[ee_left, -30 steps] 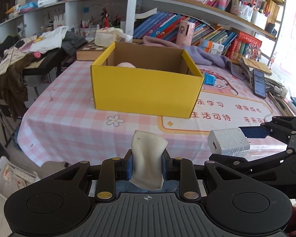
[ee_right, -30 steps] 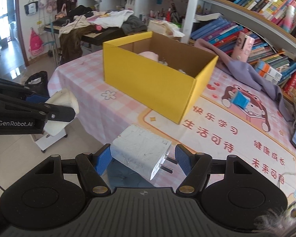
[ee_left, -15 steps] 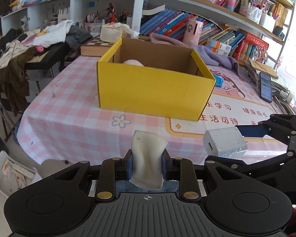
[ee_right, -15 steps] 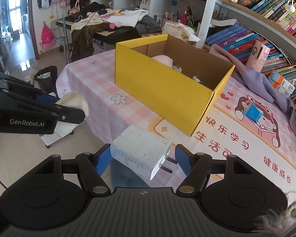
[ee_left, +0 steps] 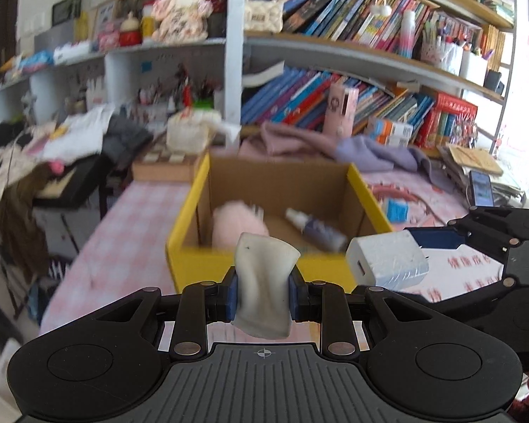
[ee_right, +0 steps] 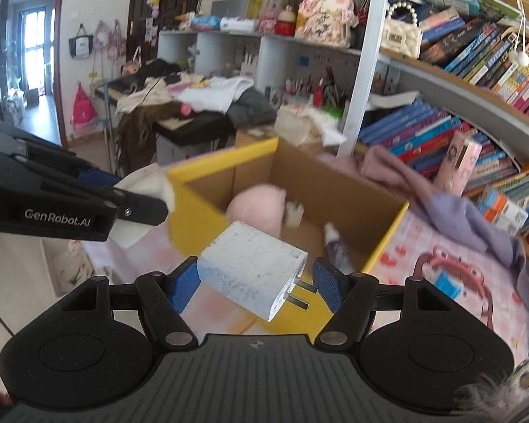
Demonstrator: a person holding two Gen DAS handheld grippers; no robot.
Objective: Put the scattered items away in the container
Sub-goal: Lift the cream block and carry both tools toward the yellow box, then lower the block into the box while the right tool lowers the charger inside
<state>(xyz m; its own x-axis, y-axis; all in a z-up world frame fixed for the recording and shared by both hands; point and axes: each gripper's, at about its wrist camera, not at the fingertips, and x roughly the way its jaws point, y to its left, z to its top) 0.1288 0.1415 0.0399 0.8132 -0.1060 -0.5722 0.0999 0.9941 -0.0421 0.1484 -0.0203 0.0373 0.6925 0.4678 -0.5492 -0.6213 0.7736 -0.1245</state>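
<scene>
In the left wrist view, the left claw (ee_left: 262, 294) is clamped tight on a pale, off-white soft piece (ee_left: 264, 285), pinched at its waist so that it flares above and below the blue pads. It hangs above the near wall of the yellow cardboard box (ee_left: 190, 218) that stands on the pink checked worktop (ee_left: 123, 246). Inside the box lie a fluffy pink thing (ee_left: 234, 225) and a small spray bottle (ee_left: 315, 229), both smeared by motion blur. To the right, the right claw (ee_left: 423, 243) carries a white charger (ee_left: 386, 261); its far side is hidden behind the claw's own arm.

In the right wrist view, the right claw (ee_right: 255, 282) stands fairly wide, gripping the white charger (ee_right: 252, 268) across its scuffed, tilted body, two metal prongs pointing right. It sits above the near corner of the yellow cardboard box (ee_right: 208, 208). The fluffy pink thing (ee_right: 259, 206) shows in the box, with what may be a small white object beside it, too blurred to name. The left claw (ee_right: 148, 208) enters from the left, its soft piece (ee_right: 148, 183) mostly covered by the black finger.
</scene>
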